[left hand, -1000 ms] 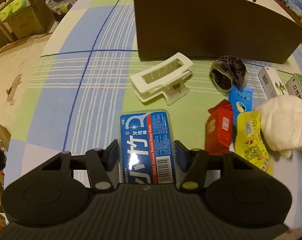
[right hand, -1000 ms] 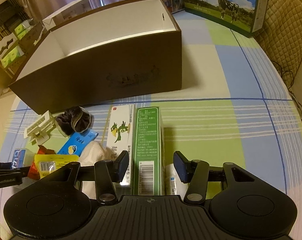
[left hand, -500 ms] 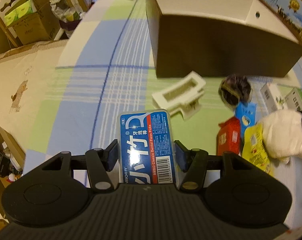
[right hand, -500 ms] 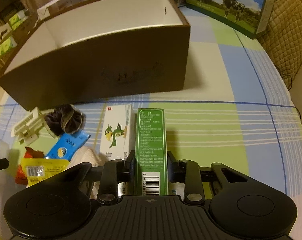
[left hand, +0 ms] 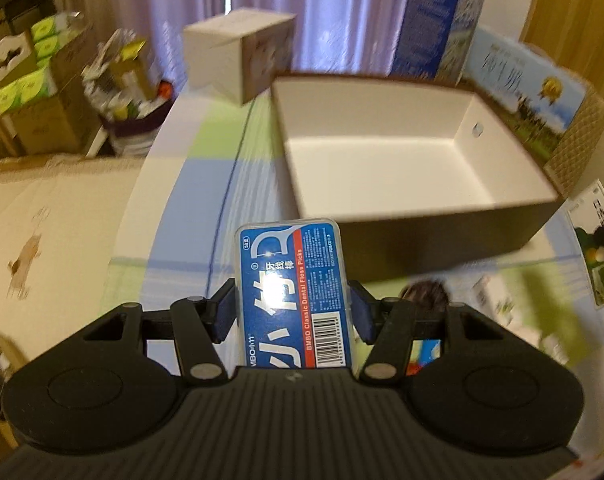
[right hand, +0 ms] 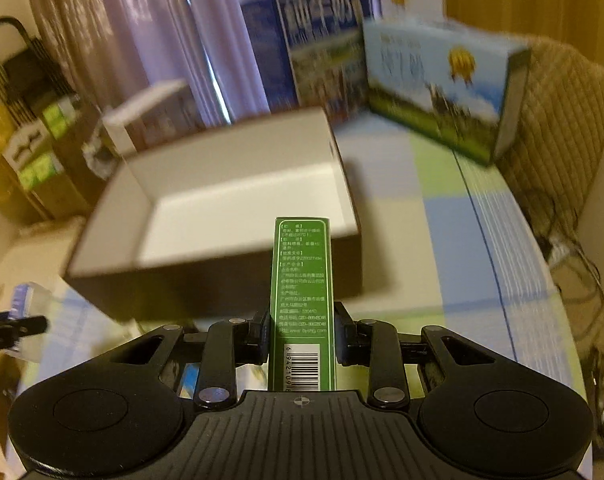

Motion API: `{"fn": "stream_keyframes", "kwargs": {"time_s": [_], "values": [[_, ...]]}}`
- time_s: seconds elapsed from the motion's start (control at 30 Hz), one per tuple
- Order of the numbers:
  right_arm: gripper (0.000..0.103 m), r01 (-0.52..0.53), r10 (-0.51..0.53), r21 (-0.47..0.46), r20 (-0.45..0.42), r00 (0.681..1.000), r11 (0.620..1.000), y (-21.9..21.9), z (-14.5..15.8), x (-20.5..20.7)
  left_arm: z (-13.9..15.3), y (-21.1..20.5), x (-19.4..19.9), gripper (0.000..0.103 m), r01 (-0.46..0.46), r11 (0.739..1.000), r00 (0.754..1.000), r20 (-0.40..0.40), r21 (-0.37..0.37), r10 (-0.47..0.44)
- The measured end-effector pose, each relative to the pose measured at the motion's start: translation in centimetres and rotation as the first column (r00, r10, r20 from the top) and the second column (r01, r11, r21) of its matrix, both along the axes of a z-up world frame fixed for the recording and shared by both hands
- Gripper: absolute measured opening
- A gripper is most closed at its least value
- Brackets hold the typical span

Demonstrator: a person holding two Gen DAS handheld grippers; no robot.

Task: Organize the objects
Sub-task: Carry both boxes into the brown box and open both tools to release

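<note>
My left gripper (left hand: pixel 292 314) is shut on a blue dental floss pick box (left hand: pixel 292 280) and holds it up in the air, in front of the near wall of the brown storage box (left hand: pixel 433 240). The box's white inside (left hand: pixel 401 168) is bare. My right gripper (right hand: pixel 302 334) is shut on a tall green carton (right hand: pixel 302 288), lifted above the table, just in front of the same brown box (right hand: pixel 206 284). The left gripper's tip with the floss box shows at the left edge of the right wrist view (right hand: pixel 18 320).
Both views are blurred by motion. A dark scrunchie (left hand: pixel 425 292) and small cartons (left hand: pixel 497 300) lie on the checked tablecloth (left hand: pixel 190 216) below. Milk cartons (right hand: pixel 437 100) stand behind the brown box. A white carton (left hand: pixel 238 56) sits at the far table edge.
Both grippers have risen off the table with their loads and tilted up toward the brown box. The right gripper closed on the green carton during the last second.
</note>
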State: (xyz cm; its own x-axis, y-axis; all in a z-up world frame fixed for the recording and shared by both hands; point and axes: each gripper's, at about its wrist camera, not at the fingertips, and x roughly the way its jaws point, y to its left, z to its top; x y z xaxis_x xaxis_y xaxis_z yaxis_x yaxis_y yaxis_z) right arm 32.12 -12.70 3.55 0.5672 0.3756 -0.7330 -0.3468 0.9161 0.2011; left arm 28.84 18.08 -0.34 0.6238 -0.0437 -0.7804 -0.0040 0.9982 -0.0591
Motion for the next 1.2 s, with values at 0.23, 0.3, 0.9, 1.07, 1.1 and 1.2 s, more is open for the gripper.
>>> {"fn": "stream_keyframes", "kwargs": {"time_s": [0.23,0.3,0.9,1.07,1.1,1.2], "values": [[0.027,-0.075,0.07,0.077,0.07,0.995,0.994,3.7,3.1,4.4,2.4,-2.8,5.1,0.053,0.028,0.999,0.998,0.066,-0.035,-0.026],[0.027,-0.087,0.08,0.094,0.081,0.993,0.992,4.8,3.3,5.8,2.7,-3.5,6.7,0.053,0.03,0.998,0.997,0.079,-0.047,-0.026],[0.027,-0.09,0.094,0.037,-0.142,0.985,0.995,9.9,-7.2,14.7,-4.6,-7.5,17.2,0.053,-0.005,0.999,0.995,-0.097,-0.047,0.001],[0.027,-0.069,0.081,0.07,-0.174,0.981,0.995,9.2,-8.6,15.7,-5.9,-8.5,18.0,0.053,-0.008,0.998,0.991,-0.131,-0.058,0.0],[0.027,-0.065,0.078,0.079,-0.18,0.981,0.995,9.1,-8.7,15.8,-6.1,-8.6,18.1,0.054,-0.008,0.998,0.991,-0.134,-0.061,-0.001],[0.027,-0.041,0.063,0.127,-0.176,0.982,0.991,8.5,-8.7,16.2,-6.4,-9.0,18.5,0.054,-0.004,0.997,0.99,-0.141,-0.071,-0.007]]}}
